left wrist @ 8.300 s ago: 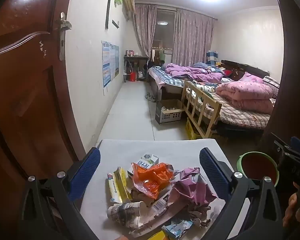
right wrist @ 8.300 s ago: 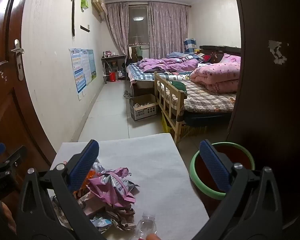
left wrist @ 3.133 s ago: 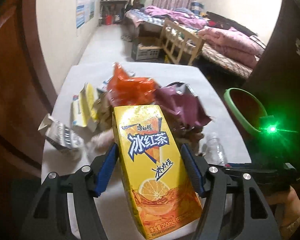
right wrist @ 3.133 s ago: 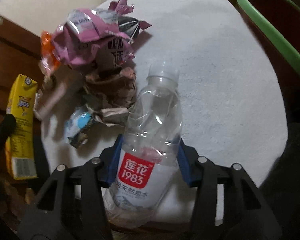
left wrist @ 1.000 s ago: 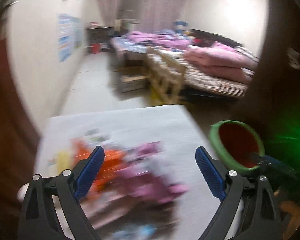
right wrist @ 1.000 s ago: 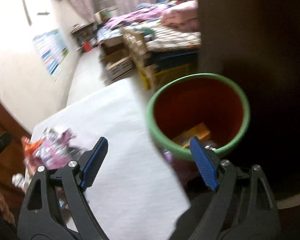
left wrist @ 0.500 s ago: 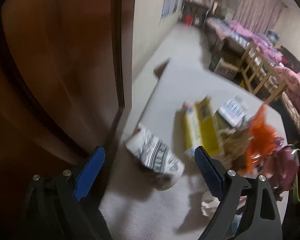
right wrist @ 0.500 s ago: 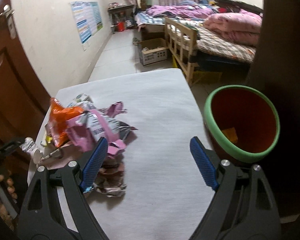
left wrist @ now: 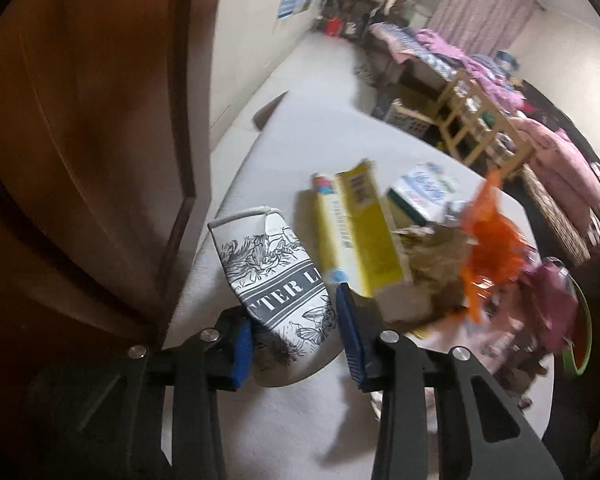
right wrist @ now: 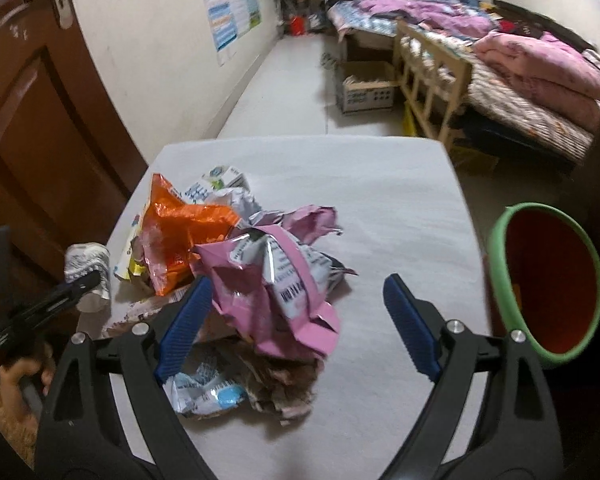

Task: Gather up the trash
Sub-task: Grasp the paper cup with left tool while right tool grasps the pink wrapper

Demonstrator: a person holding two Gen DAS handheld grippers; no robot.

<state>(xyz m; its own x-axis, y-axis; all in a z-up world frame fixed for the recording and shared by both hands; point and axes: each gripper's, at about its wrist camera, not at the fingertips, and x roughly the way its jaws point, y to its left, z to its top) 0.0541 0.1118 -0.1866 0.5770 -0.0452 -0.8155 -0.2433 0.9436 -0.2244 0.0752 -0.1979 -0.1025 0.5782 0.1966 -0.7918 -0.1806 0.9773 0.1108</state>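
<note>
The left gripper [left wrist: 294, 334] has come down from above the pile to the table's left edge, and its jaws are closing around the crushed paper cup [left wrist: 276, 276] with the black flower print; the cup lies on its side between the two blue pads, its rim pointing to about 11 o'clock, and the pads appear to touch its lower part already, though whether they press firmly I cannot tell. Half a second ago this cup was still free in front of the wide jaws. The right gripper [right wrist: 296, 320] has swung back from the green-rimmed bin [right wrist: 500, 264] to the pile; its jaws stand wide apart and are opening a little more, with nothing clamped, and the crumpled pink wrapper [right wrist: 284, 276] sits just ahead of them, nearer the left pad. The bin stands at about 3 o'clock from the wrapper, beside the white table [right wrist: 400, 208]. In the right wrist view the orange snack bag [right wrist: 180, 236] lies at about 10 o'clock from the wrapper, and the yellow carton [left wrist: 356, 236] lies just beside the cup at about 2 o'clock. I judge that a new round of picking begins: the cup for the left, probably the wrapper for the right, with much trash remaining.
</note>
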